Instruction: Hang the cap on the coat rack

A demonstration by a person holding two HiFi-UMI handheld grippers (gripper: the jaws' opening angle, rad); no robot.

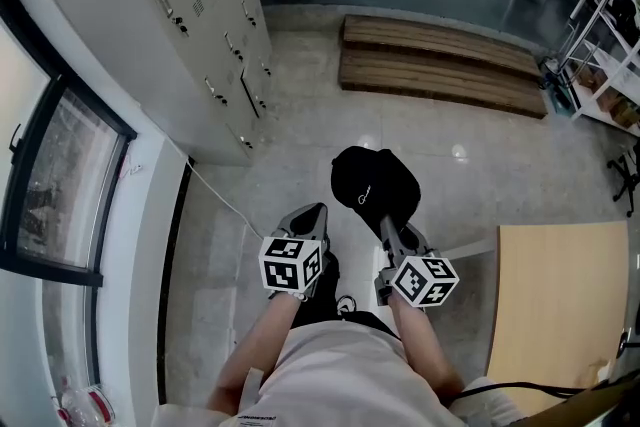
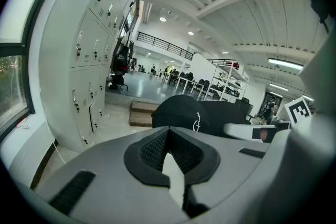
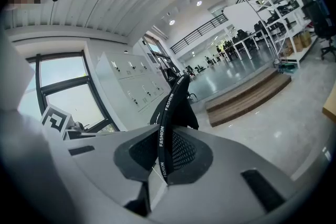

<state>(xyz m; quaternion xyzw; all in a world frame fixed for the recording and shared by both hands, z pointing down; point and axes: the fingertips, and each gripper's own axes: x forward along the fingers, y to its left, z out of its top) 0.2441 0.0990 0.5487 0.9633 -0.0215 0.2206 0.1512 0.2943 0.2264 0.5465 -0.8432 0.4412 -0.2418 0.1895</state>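
A black cap (image 1: 372, 183) with a small white logo hangs over the floor in front of me, held out at the tip of my right gripper (image 1: 387, 227). In the right gripper view the jaws are shut on the cap's edge (image 3: 161, 147), a black band printed "FASHION", and the cap (image 3: 176, 102) rises beyond them. My left gripper (image 1: 314, 213) is just left of the cap, shut with nothing between its pads (image 2: 181, 150). From the left gripper view the cap (image 2: 181, 113) is close ahead to the right. No coat rack shows in any view.
Grey lockers (image 1: 190, 15) line the wall at the left, beside a dark-framed window (image 1: 60, 185). Low wooden steps (image 1: 440, 65) lie ahead. A wooden tabletop (image 1: 560, 305) is at my right and white shelving (image 1: 612, 65) stands at the far right.
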